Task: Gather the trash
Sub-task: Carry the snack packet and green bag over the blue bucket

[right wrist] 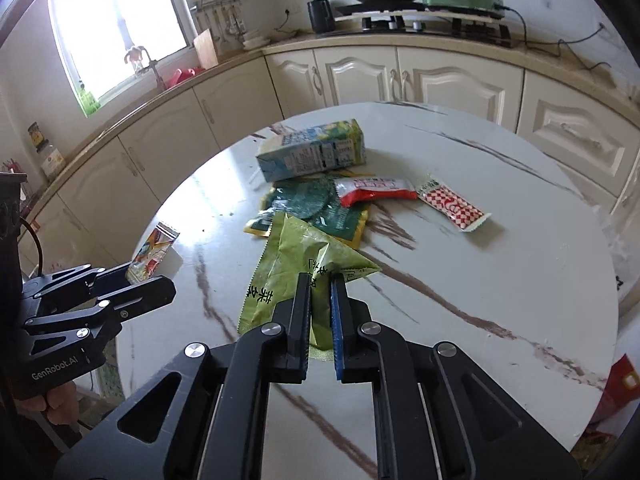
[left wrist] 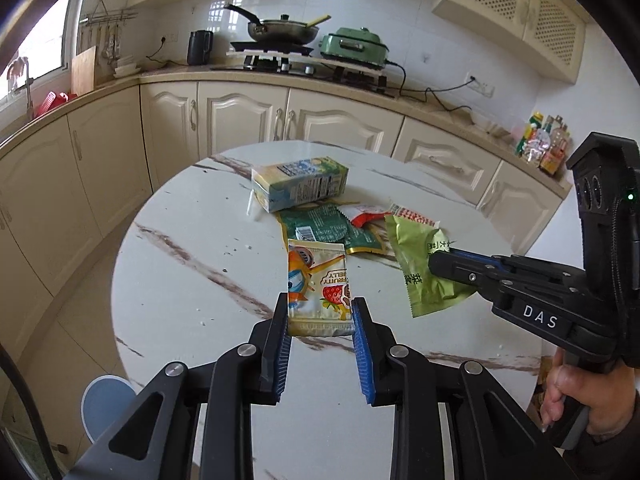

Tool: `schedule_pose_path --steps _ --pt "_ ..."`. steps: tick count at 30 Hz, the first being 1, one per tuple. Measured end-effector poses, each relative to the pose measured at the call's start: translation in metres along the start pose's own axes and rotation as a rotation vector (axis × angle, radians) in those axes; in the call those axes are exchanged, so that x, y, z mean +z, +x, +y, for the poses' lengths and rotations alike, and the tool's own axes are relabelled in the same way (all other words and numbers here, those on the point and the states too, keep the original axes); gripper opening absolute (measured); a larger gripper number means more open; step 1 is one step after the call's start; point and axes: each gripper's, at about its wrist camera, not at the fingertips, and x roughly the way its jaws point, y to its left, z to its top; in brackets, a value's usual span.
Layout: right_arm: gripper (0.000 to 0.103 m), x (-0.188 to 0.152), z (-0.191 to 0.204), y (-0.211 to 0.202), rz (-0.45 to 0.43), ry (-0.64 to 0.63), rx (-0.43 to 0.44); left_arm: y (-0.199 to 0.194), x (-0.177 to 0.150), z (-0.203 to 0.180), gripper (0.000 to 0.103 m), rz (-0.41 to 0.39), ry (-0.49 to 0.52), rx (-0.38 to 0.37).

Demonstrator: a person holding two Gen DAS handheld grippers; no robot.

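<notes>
Trash lies on a round marble table (left wrist: 180, 280). My left gripper (left wrist: 320, 308) is shut on a fruity jelly pouch (left wrist: 318, 284), holding its near end; the pouch also shows in the right wrist view (right wrist: 154, 254). My right gripper (right wrist: 320, 284) is shut on a light green wrapper (right wrist: 288, 264), which also shows in the left wrist view (left wrist: 420, 268). On the table lie a drink carton (left wrist: 300, 184), a dark green packet (left wrist: 320, 228), a red wrapper (right wrist: 372, 190) and a red-checked sachet (right wrist: 452, 204).
Cream kitchen cabinets (left wrist: 240, 116) curve behind the table, with a stove, a pan (left wrist: 280, 28) and a green cooker (left wrist: 356, 46) on the counter. A blue stool (left wrist: 108, 404) stands at the lower left of the table.
</notes>
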Motion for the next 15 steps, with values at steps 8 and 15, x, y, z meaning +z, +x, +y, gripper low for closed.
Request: schedule_pose_path --steps 8,15 --pt "0.01 0.021 0.116 -0.007 -0.061 -0.155 0.116 -0.085 -0.027 0.064 0.024 -0.094 -0.054 0.094" --pt "0.01 0.023 0.255 0.047 -0.021 -0.294 0.265 -0.138 -0.071 0.159 0.024 -0.111 -0.157 0.292"
